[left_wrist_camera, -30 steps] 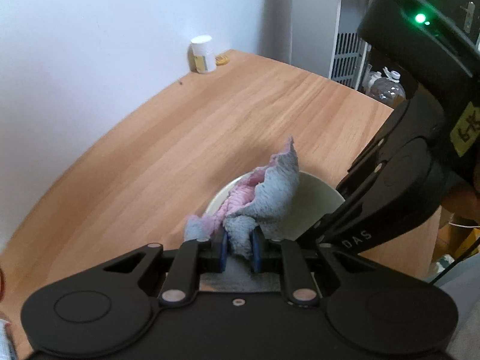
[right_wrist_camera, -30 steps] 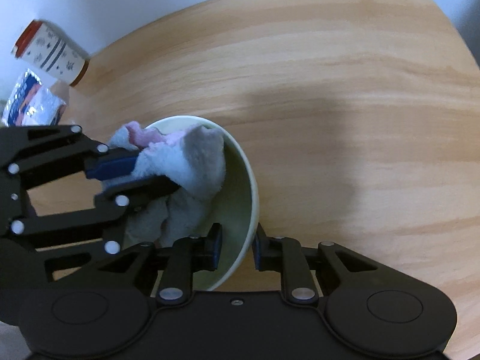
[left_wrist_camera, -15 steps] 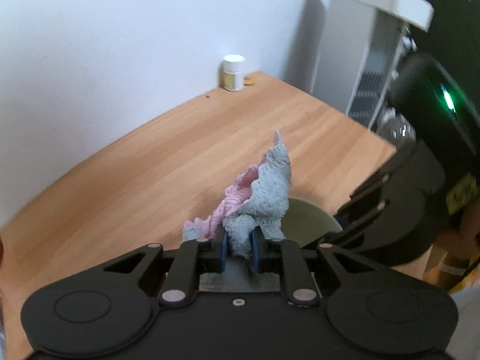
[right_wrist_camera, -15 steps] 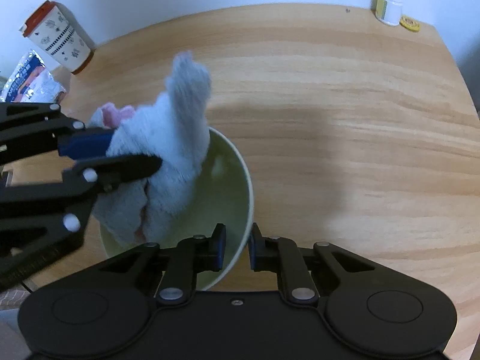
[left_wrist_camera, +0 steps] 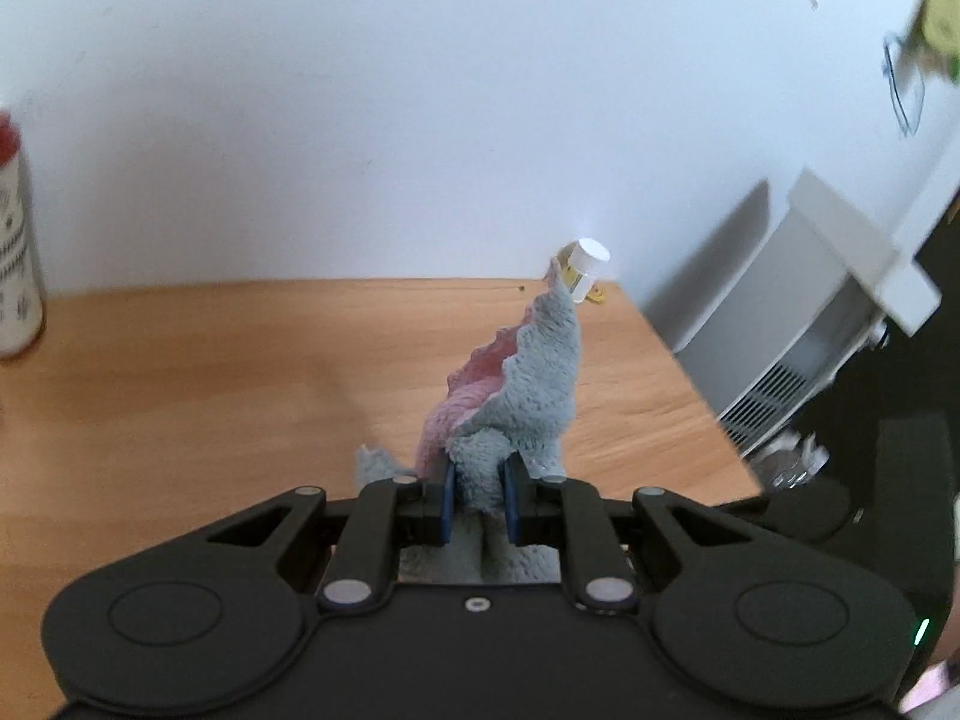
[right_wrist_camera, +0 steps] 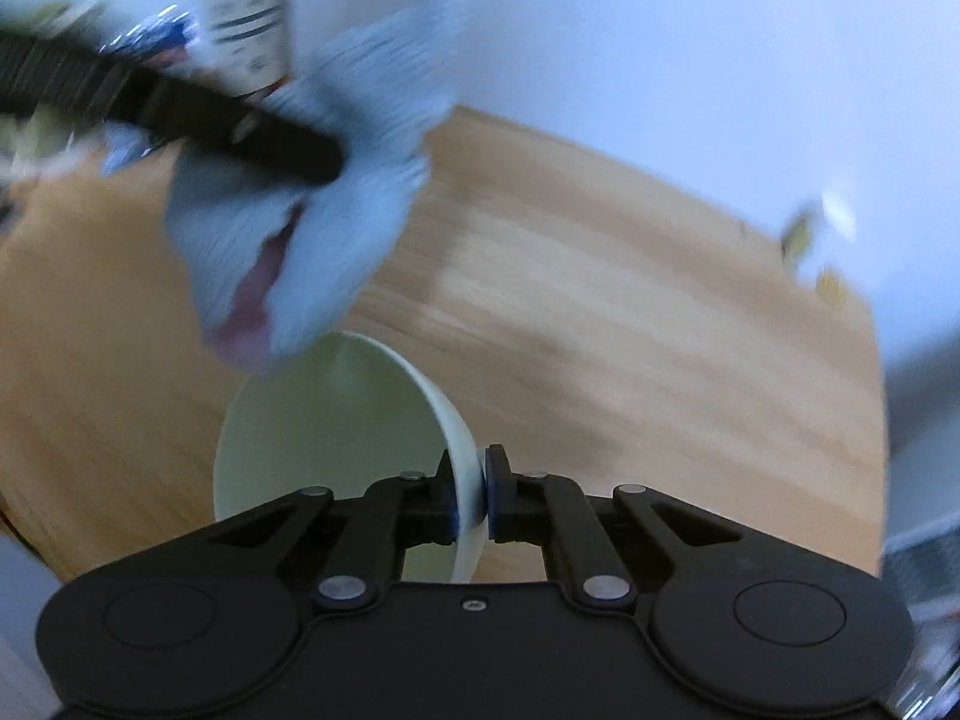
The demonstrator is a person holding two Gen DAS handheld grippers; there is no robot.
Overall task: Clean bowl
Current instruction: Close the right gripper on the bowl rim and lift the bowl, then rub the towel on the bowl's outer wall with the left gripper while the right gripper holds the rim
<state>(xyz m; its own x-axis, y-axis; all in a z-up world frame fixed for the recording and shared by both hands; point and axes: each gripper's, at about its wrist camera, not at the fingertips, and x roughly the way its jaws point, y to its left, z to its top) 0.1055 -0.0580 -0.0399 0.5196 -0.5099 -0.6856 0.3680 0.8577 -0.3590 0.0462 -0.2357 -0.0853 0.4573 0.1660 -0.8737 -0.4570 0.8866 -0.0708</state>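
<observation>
L gripper (left_wrist_camera: 477,507) clamps cloth (left_wrist_camera: 516,396); only R view shows R gripper (right_wrist_camera: 470,495) pinching bowl (right_wrist_camera: 336,420) rim

Around the one wooden table (left_wrist_camera: 210,390): one pale bowl (right_wrist_camera: 336,438), one grey-and-pink cloth (left_wrist_camera: 528,378), two grippers, one small white-capped jar (left_wrist_camera: 585,267), one red-topped canister (left_wrist_camera: 15,240).
</observation>
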